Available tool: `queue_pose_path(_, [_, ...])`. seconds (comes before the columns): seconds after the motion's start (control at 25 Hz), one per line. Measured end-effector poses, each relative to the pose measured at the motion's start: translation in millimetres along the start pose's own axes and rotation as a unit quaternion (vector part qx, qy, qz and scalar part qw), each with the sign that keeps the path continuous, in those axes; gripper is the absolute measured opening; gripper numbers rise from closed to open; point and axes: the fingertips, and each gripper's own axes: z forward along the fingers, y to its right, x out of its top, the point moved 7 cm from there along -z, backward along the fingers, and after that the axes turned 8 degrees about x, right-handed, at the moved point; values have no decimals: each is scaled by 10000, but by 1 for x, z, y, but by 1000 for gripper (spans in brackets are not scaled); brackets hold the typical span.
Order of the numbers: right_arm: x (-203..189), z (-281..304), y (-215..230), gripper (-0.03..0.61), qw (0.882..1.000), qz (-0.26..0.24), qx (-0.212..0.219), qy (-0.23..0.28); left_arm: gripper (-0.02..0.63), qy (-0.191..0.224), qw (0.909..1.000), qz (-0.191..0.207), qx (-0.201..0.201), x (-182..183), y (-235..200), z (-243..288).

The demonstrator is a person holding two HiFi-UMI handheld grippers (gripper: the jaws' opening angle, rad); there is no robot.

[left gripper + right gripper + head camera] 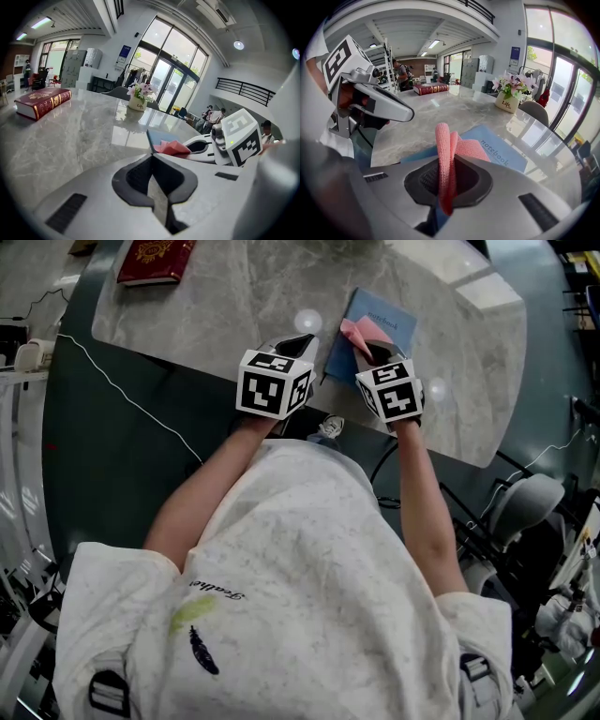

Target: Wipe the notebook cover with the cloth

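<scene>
A blue notebook (pixel 380 332) lies on the marble table top (pixel 234 296) near its front edge; its cover (pixel 499 150) shows the word "notebook". My right gripper (pixel 364 345) is shut on a folded pink cloth (pixel 446 154), which rests over the notebook's near corner. The pink cloth (pixel 354 331) bunches at the book's lower left. My left gripper (pixel 295 343) hovers just left of the notebook, shut with nothing between its jaws. In the left gripper view the cloth (pixel 171 147) and the notebook (pixel 161 138) lie ahead to the right.
A dark red book (pixel 155 259) lies at the far left of the table, also a red book (pixel 43 102) in the left gripper view. A white flower pot (pixel 507 102) stands further back. A white cable (pixel 131 395) runs over the dark floor. People stand in the background.
</scene>
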Motion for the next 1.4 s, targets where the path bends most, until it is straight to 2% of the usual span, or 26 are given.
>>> queue_pose_path(0.36, [-11, -8, -19, 15, 9999, 112, 47, 14, 6, -58, 9999, 66, -141, -2, 9, 2])
queue_pose_path(0.84, [-21, -15, -46, 15, 9981, 457, 409, -6, 6, -146, 9994, 98, -295, -7, 17, 10])
queue_pose_path(1.28, [-33, -24, -61, 15, 9952, 485, 848, -98, 6, -178, 9994, 50, -278, -7, 18, 14])
queue_pose_path(1.4, [-30, -32, -57, 15, 9962, 390, 770, -124, 6, -162, 9995, 22, -259, -7, 16, 15])
